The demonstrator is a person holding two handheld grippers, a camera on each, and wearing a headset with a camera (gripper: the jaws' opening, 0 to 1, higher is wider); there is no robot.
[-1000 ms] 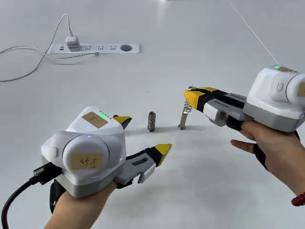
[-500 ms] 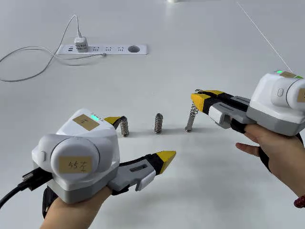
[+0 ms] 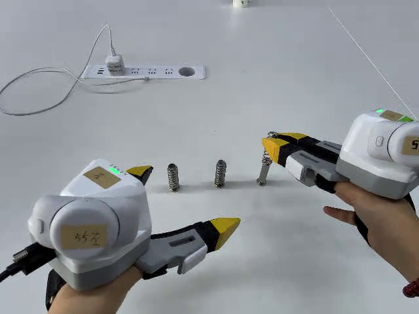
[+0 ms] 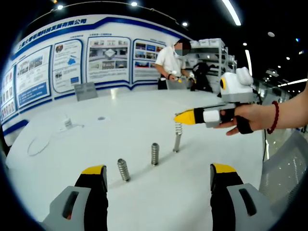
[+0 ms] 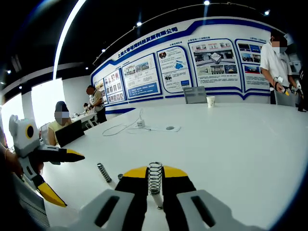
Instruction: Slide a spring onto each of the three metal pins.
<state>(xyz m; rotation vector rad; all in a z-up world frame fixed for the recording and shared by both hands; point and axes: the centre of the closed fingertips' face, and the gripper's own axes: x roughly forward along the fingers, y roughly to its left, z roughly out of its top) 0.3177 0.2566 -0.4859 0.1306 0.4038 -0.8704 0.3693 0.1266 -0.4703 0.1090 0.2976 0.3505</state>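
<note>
Here, the left gripper (image 3: 183, 199) hovers beside the row, fingers wide. The left pin (image 3: 173, 177) and middle pin (image 3: 220, 173) already carry springs. The right gripper (image 3: 270, 141) pinches the last spring (image 3: 266, 158) atop the third pin (image 3: 262, 176), aligned to slide down.

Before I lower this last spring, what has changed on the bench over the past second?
The left gripper drew back to the left, away from the row, uncovering the left spring on its pin. Its jaws stay open and empty. The right gripper still grips the third spring at the top of the right pin, no lower than before. The middle spring is unchanged.
</note>
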